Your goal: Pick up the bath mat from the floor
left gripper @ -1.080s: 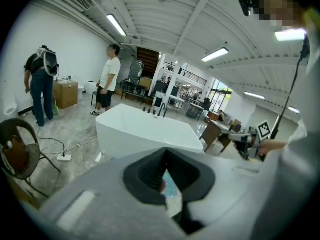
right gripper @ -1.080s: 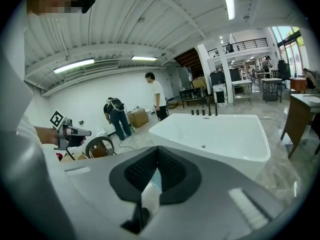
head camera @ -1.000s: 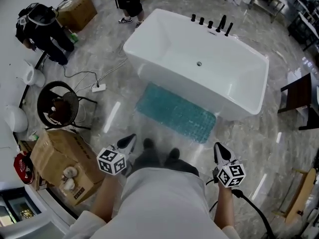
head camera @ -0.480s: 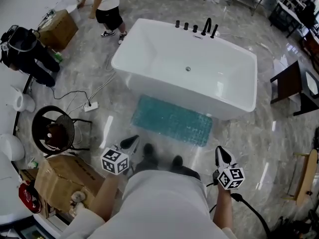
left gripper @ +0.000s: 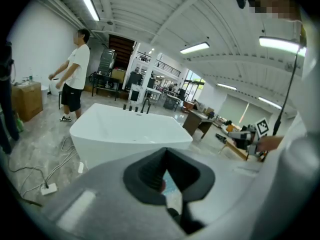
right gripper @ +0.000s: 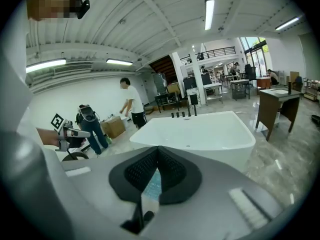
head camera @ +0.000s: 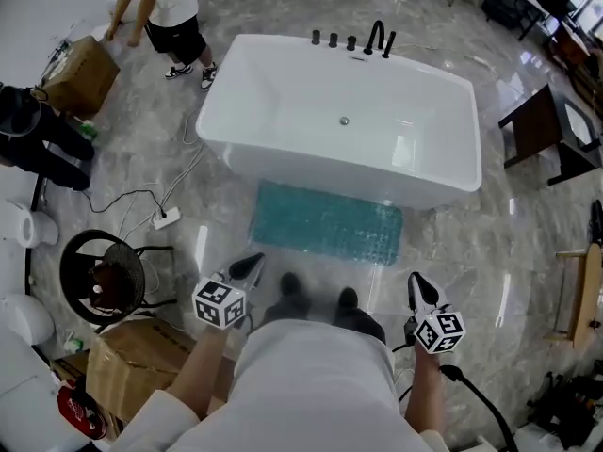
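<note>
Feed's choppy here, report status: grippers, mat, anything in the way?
Left gripper shut, empty. Right gripper shut, empty. Bath mat flat on floor beside bathtub, untouched. Nothing on it.

Bystander (head camera: 170,17) with head beyond top edge; nearer cardboard box (head camera: 122,361) half behind forearm.

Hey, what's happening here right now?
A person stands facing a white bathtub with a tool in each hand. The left tool and right tool are both shut and hold nothing. The teal bath mat lies flat on the floor against the tub, just ahead of the person's shoes, untouched. Picking it up has not begun.
</note>
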`<state>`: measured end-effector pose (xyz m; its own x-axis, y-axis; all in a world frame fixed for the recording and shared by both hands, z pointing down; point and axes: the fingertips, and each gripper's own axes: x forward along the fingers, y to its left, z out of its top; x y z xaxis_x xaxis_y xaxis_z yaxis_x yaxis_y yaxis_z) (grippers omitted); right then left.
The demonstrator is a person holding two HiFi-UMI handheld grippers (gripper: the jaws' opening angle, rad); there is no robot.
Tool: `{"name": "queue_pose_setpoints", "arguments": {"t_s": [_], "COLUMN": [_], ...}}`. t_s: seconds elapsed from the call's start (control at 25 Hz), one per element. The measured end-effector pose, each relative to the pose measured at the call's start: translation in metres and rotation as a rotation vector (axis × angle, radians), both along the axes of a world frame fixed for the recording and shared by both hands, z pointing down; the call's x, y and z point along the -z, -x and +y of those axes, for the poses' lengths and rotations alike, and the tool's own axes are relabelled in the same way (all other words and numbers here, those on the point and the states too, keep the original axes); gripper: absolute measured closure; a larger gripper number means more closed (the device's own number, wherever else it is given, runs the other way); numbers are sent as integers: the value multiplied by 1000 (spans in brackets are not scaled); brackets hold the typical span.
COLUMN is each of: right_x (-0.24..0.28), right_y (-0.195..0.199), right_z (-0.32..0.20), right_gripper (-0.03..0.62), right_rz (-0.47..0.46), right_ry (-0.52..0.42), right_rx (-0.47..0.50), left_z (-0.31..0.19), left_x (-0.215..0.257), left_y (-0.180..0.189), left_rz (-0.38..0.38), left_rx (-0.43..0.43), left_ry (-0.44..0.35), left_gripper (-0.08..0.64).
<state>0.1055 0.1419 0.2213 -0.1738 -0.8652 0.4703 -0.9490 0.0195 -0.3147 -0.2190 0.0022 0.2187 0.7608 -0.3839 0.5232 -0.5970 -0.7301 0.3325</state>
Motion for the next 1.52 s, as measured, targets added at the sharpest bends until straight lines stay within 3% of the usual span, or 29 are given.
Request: {"name": "queue_pose_setpoints", "arguments": {"t_s": [0.24,0.68,0.96,1.28,1.52], "right_x": [-14,-45,-67,-103,-123], "right_y": [18,26,22,-9,-35], "right_z": [-9,-7,-17,-34,-55], "right_gripper": [589,588,589,589,589], "right_rz": [-34,-91,-104,-95,-147], "right_ry": [9,70,119,173,162], "right_rx": [-47,-142,-115,-66,-61], "left_z": [-19,-46,-54,-68,-79], "left_x": [-12,-38,-62,-92,-106], "left_y": [15,31,20,-14,-46], "left_rz": [11,48,10,-3,64], "left_rx": [-53,-48,-55,-27,15], "left_ry": [26,94,119,125,156], "left_gripper": [560,560,560,560,560]}}
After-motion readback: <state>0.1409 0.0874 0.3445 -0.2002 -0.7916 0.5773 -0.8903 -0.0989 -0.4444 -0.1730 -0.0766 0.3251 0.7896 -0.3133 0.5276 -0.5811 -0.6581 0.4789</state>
